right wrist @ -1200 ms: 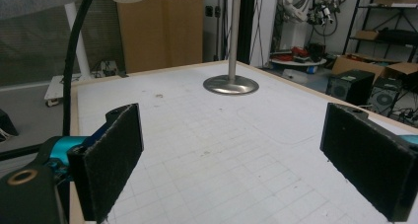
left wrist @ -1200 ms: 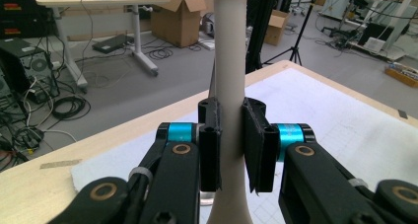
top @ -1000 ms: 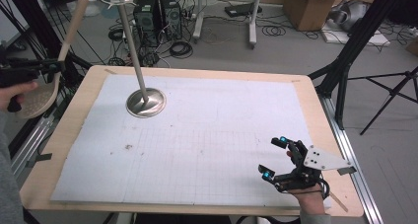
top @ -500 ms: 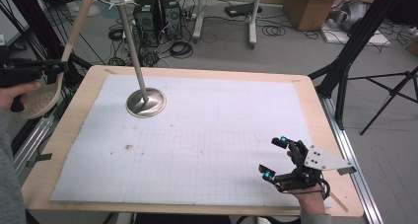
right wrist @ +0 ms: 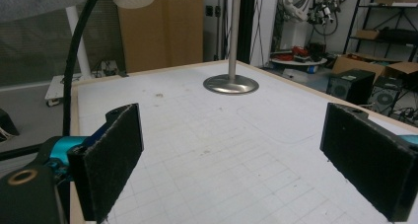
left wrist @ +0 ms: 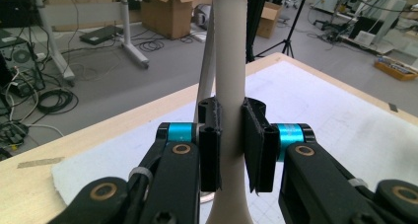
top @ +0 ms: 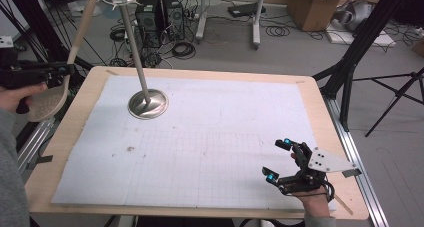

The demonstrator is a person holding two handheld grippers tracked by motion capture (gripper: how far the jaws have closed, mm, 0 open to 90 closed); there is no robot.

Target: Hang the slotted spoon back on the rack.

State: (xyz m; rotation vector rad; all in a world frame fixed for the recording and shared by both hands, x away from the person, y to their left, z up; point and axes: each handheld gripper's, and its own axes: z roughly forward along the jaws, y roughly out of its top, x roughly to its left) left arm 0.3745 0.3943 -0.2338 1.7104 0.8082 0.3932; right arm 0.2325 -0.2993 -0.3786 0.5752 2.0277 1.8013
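A beige slotted spoon is held off the table's left edge, with its long handle (top: 82, 24) pointing up and its perforated head (top: 45, 102) hanging low. My left gripper (top: 62, 69) is shut on the handle (left wrist: 230, 61), and the black pads (left wrist: 209, 145) press both sides of it in the left gripper view. A metal stand with a round base (top: 147, 103) and a thin pole (top: 134, 42) stands on the table at the far left. My right gripper (top: 278, 159) rests open near the front right corner, with nothing between its pads (right wrist: 111, 160).
White gridded paper (top: 210, 137) covers the wooden table (top: 320, 112). The stand's base (right wrist: 230, 84) lies well ahead of the right gripper. Behind the table are computer towers (top: 160, 14), cables and cardboard boxes (top: 315, 7) on the floor. A black tripod leg (top: 360, 42) rises at the right.
My left gripper has drifted slightly right toward the table with the spoon, whose handle is tilted a little more. The right gripper has barely moved.
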